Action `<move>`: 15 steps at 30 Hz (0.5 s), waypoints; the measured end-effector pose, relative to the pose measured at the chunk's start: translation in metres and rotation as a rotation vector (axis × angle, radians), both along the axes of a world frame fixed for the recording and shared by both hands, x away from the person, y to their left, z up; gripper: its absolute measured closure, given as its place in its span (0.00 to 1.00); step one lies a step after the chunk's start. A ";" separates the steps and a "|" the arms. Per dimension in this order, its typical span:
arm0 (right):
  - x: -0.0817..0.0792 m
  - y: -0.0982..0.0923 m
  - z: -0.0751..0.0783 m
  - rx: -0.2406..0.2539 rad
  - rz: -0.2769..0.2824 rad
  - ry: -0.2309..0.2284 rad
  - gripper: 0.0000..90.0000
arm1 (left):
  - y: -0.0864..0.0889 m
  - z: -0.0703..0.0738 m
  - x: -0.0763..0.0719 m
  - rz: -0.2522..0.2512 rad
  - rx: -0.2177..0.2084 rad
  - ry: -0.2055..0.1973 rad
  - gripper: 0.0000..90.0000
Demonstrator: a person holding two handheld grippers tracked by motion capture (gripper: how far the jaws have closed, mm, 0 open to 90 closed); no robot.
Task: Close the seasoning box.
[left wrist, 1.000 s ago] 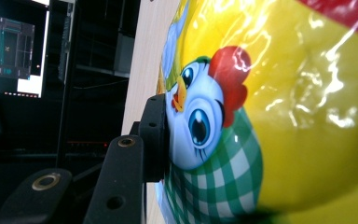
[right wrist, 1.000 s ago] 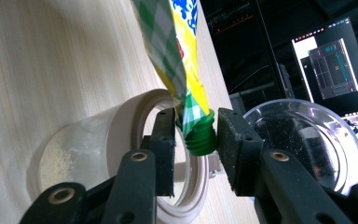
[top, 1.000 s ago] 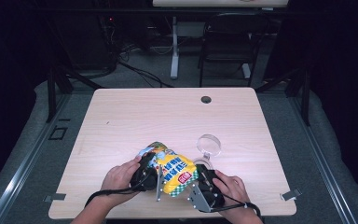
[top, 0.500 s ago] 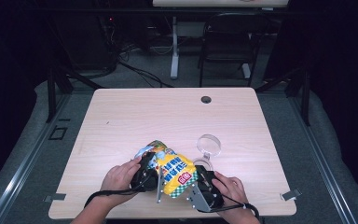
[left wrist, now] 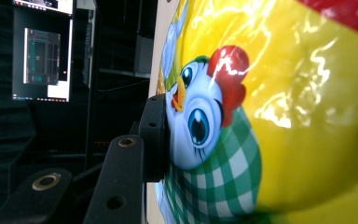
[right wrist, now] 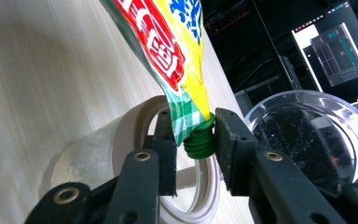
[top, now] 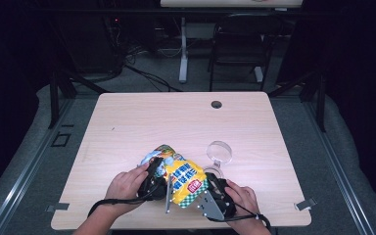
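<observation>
In the high view a yellow spouted pouch [top: 182, 176] lies near the front edge of the wooden table [top: 142, 122], its print carrying blue characters and a red label too small to read; the left gripper [top: 157, 180] holds its left side and the right gripper [top: 210, 188] meets its right end; a clear round lid [top: 219, 152] sits just behind the right gripper; a dark grommet [top: 217, 104] is set near the table's far edge; a chair [top: 240, 49] stands beyond.

In the left gripper view the pouch [left wrist: 270, 116] shows a cartoon chick with a red comb above green-and-white check; one black pad presses into the pouch's face, so the jaws grip it, the other pad being hidden behind it; a lit monitor [left wrist: 42, 56] glows in the dark.

In the right gripper view large red and blue characters run across the pouch [right wrist: 168, 46]; its green screw cap [right wrist: 199, 140] sits between the two pads, which have just been closing and now touch it on both sides; a roll of tape [right wrist: 121, 140] lies beneath; the empty clear lid [right wrist: 307, 140] is just beside; a monitor [right wrist: 335, 46] stands behind.
</observation>
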State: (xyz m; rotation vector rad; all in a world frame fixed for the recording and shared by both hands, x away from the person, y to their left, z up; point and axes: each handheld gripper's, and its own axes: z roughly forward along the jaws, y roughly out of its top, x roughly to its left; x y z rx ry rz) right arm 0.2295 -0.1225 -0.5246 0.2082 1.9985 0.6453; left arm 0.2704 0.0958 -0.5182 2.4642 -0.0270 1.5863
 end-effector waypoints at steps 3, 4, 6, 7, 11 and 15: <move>0.000 0.000 0.000 0.003 -0.001 -0.003 0.78 | 0.000 0.001 0.000 -0.003 0.010 -0.015 0.72; 0.000 0.000 0.000 0.007 0.001 -0.002 0.78 | -0.001 0.001 0.000 -0.006 0.014 -0.022 0.72; 0.000 -0.001 0.000 0.004 -0.001 0.000 0.78 | -0.001 0.002 -0.001 -0.006 0.026 -0.032 0.72; 0.000 -0.001 0.000 0.007 -0.001 0.000 0.79 | -0.002 0.002 -0.001 -0.008 0.029 -0.040 0.72; 0.001 -0.001 0.000 0.021 0.003 0.003 0.79 | -0.002 0.003 -0.001 -0.007 0.041 -0.048 0.72; 0.001 -0.001 -0.001 0.023 0.002 0.003 0.79 | -0.002 0.004 -0.002 -0.010 0.056 -0.065 0.72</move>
